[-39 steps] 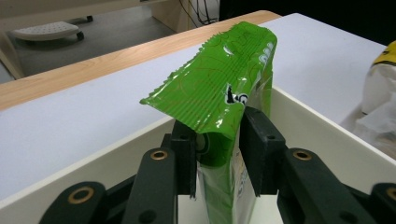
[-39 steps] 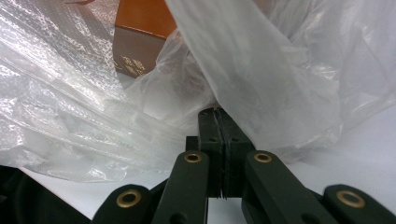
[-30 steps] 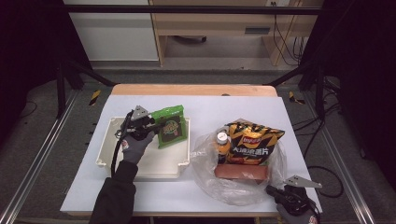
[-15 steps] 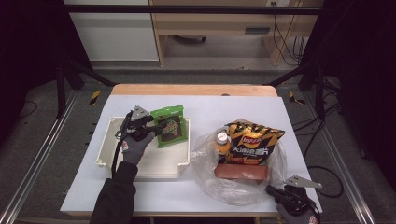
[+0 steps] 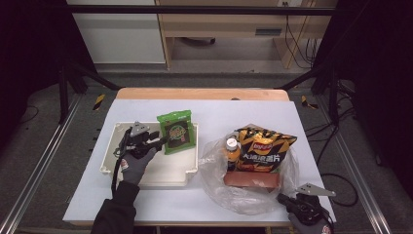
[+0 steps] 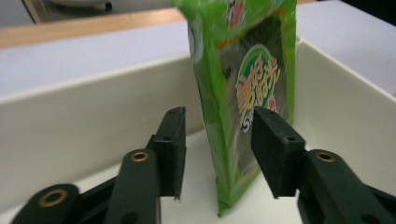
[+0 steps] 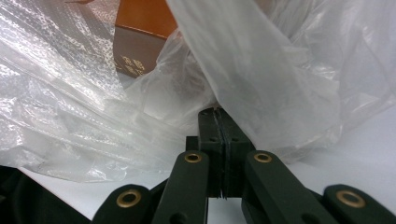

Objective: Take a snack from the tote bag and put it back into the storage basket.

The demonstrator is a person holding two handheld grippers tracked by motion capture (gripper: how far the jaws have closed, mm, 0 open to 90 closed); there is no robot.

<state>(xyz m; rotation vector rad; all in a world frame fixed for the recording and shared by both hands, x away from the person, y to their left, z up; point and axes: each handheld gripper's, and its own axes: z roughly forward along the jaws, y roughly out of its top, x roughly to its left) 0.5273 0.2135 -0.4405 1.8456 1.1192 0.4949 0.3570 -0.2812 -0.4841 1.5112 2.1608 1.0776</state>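
Note:
A green snack packet (image 5: 176, 132) leans against the far right wall of the white tray (image 5: 146, 176). My left gripper (image 5: 163, 141) reaches into the tray from the left, held by a gloved hand. In the left gripper view the packet (image 6: 252, 70) stands between the jaws of the left gripper (image 6: 217, 116). They have just been closing, and a gap still shows beside the left pad (image 6: 173, 140). At the front right, my right gripper (image 5: 285, 199) is shut on the edge of the clear plastic bag (image 5: 214, 165), whose film (image 7: 280, 70) runs into the right gripper's tips (image 7: 218, 112).
Inside the plastic bag are a yellow-and-black chips bag (image 5: 265, 146), an orange-capped bottle (image 5: 232, 148) and a brown box (image 5: 251, 180). The tray wall (image 6: 93, 121) rises close behind the left jaws. Cables trail from both grippers.
The left gripper has shifted a little lower and closer to the packet inside the tray. The right gripper and the plastic bag have not moved.

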